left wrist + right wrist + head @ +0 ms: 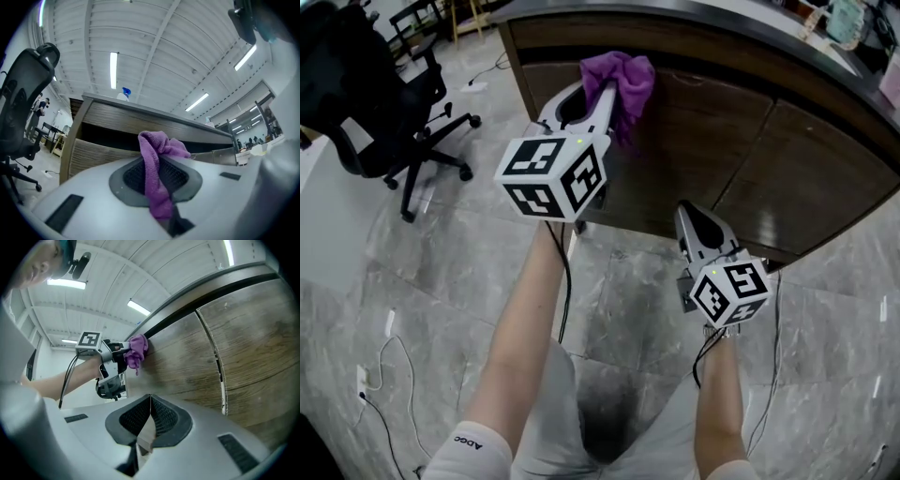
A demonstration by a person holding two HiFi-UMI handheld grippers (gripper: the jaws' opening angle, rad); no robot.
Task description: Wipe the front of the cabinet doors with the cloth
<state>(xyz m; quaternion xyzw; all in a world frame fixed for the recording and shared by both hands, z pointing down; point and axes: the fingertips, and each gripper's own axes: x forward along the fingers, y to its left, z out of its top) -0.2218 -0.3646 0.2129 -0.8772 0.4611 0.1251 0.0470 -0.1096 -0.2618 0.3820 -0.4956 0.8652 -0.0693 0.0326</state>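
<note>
- Grey floor (pixel 459 262) lies below; brown cabinet doors (pixel 712 141) stand just ahead of both grippers.
- My left gripper (pixel 602 92) pinches the purple cloth (pixel 633 80), which seems to touch the door near its top.
- My right gripper (pixel 687 214) is pressed together, holding nothing, lower down beside it.
- I should push the cloth flat and wipe in slow, long rows.

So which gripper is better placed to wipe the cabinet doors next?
Left. The left gripper has its jaws shut on the purple cloth, already up at the top of the cabinet door. The right gripper is shut with nothing in it, lower down near the door's bottom edge.
</note>
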